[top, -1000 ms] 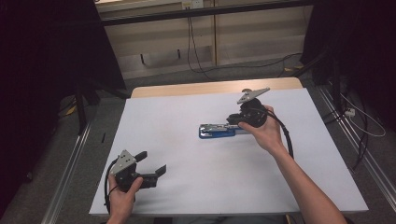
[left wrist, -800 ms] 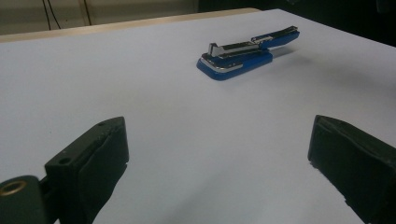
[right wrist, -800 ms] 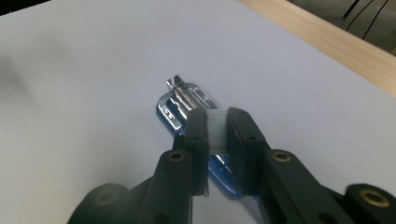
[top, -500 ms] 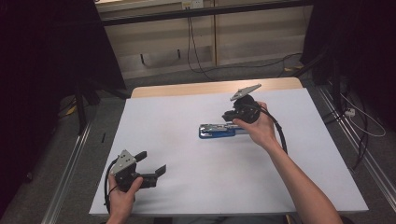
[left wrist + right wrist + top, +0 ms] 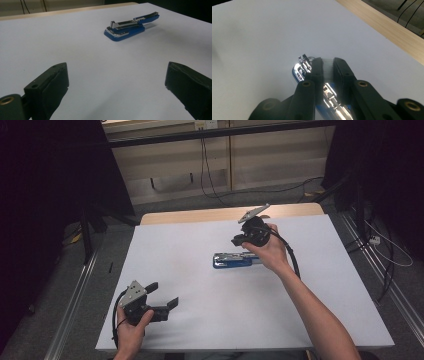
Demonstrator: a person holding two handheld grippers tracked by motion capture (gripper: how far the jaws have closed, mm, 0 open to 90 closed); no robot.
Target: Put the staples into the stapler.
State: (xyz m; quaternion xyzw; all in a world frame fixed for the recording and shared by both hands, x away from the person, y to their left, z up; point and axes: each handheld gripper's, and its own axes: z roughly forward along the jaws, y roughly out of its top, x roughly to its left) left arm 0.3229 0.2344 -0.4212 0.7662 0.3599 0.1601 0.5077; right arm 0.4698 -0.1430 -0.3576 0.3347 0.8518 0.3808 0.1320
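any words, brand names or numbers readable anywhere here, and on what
None can be read.
Blue stapler: its blue base and chrome top show no legible mark in the left gripper view or the high view; in the right gripper view glare covers the metal.
Left gripper and right gripper: plain black jaws, no label.
White table: no writing.
Wall socket at the back: too small to read.

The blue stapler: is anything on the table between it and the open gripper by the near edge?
No. Bare white table lies between the left gripper and the blue stapler; nothing visible blocks it.
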